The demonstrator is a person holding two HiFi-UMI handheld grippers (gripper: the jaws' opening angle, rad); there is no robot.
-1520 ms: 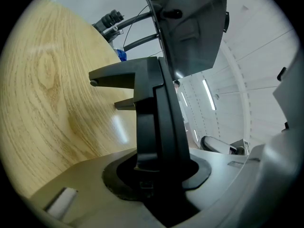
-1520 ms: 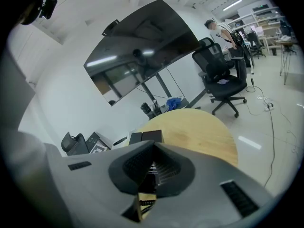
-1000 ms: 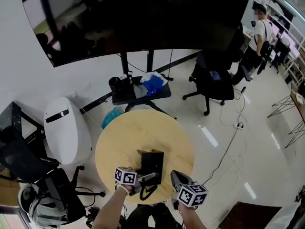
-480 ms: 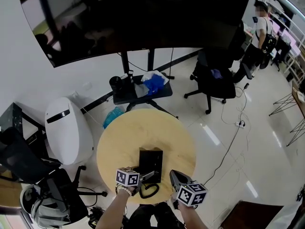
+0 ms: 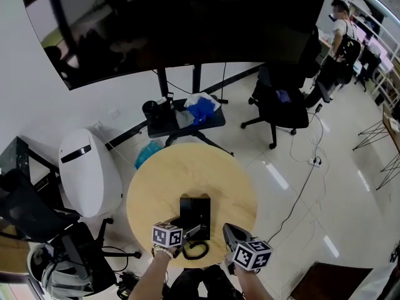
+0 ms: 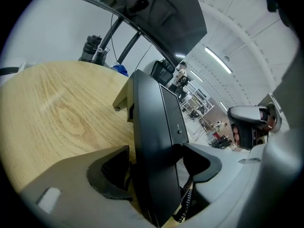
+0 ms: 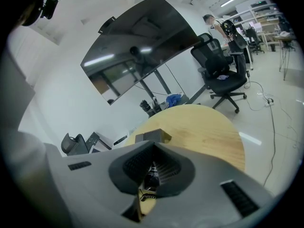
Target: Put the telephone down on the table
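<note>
Above everything looms a large dark display [image 5: 181, 24] on its stand, and below it, nearest the person, sits the round wooden surface [image 5: 156, 192]. Near that surface's near edge lies the black telephone [image 5: 195, 210], roughly square from overhead, with its coiled cord [image 5: 196, 250] looping off its near end towards the rim.

At the telephone's near end is the left claw [image 6: 154, 151]. Its jaws have just been opening and now stand wide, with the telephone's body between them. The left pad is clear of the casing, with a dark gap showing. The right pad sits close against the other side, and whether it touches I cannot tell. So the grip looks released, not held.

Just beside it, near the rim, the right claw [image 7: 153, 146] hovers. Its jaw tips are together on nothing, with the cord visible beyond them.

By my reading, the step in hand is the release itself. The telephone looks set down on the wood, though its near end is too hidden by the jaws to confirm that it rests flat.

The next move probably calls for drawing the left claw straight back along its own line, jaws kept wide. That way neither pad should drag the casing or snag the cord that trails beside it.
</note>
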